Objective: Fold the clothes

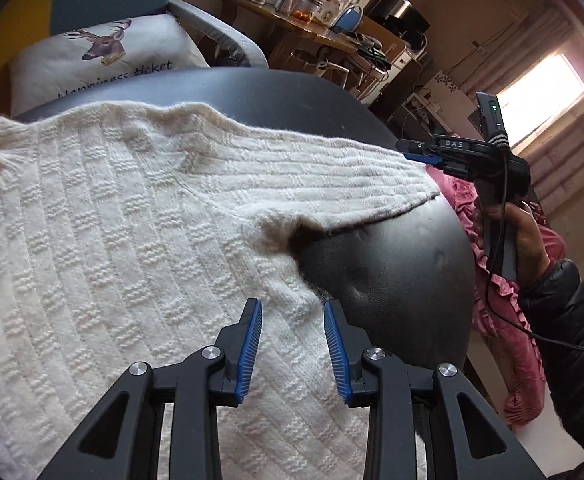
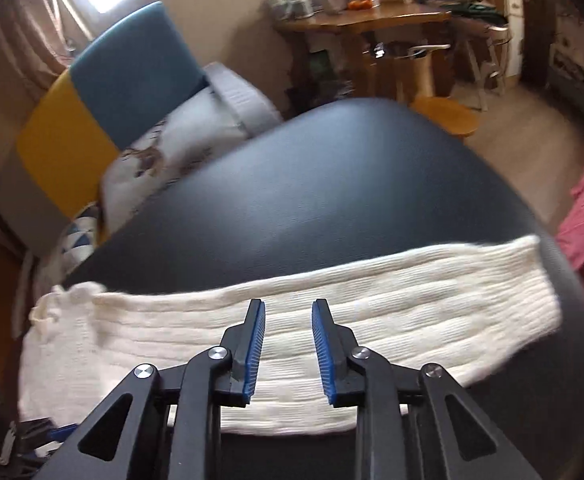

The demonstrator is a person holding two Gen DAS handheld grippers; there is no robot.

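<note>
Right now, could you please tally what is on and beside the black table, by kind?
Cream sweater: 1
Grippers: 2, left gripper and right gripper
Deer cushion: 1
Black table: 1
Total: 5

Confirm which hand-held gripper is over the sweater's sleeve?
The right hand-held gripper, above the outstretched sleeve; the left hand-held gripper is at the sweater's side edge.

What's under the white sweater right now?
The white sweater lies flat on the black table, its sleeve stretched out over the same dark top. Whether anything sits beneath the knit cannot be seen; the fabric covers it.
</note>
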